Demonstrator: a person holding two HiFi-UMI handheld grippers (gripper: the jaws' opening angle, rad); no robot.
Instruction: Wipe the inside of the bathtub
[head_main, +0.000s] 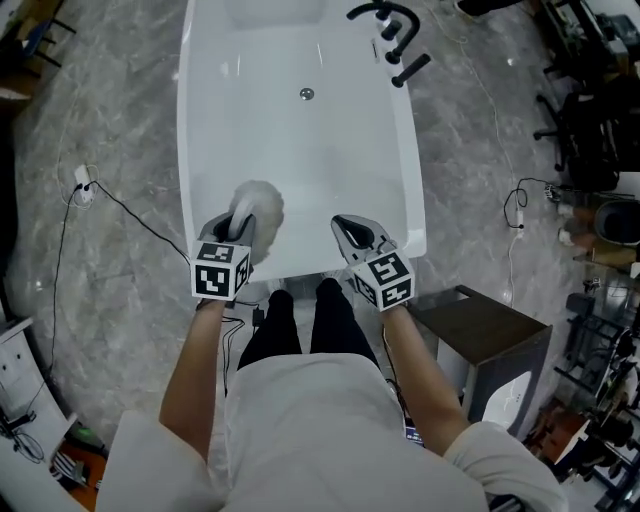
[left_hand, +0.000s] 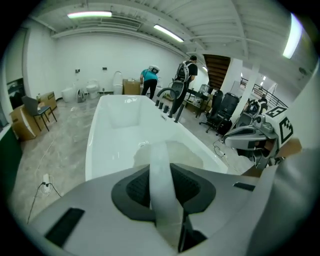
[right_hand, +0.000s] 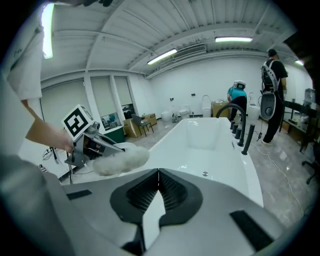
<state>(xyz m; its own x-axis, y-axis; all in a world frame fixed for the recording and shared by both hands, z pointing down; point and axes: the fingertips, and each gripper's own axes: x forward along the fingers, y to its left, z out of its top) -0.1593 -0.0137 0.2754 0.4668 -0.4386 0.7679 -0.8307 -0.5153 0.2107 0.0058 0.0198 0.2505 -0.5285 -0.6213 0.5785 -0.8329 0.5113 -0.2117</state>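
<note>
My left tongs (head_main: 239, 218) are clamped on a pale strap (left_hand: 161, 165) that runs straight out between the jaws to a fluffy white pad (head_main: 259, 204), which sits just beyond the tips. My right tongs (head_main: 343, 226) are closed jaw against jaw with nothing between them. They hover about level with the left pair, beside the pad but apart from it.

Both pairs are over the near end of the bathtub (head_main: 408, 180), just inside its rim. The pad is over the near sloping wall, toward the tub's left side. I cannot tell whether it touches the enamel or hangs just clear of it.

The tub's long axis runs straight away from me, from this end past the drain (head_main: 307, 94) to the far end, with the black faucet (head_main: 396, 38) on the right rim well ahead. So nearly all of the basin lies forward of the pad and below it. The pad points the way my left jaws point, forward and a little to the right, and its longer side lies roughly along the tub's length.

I judge the work falls to my left hand, since the right is nearer the right wall but carries nothing. The coming stroke, as I see it, needs the pad pressed down and pushed lengthwise toward the drain.
</note>
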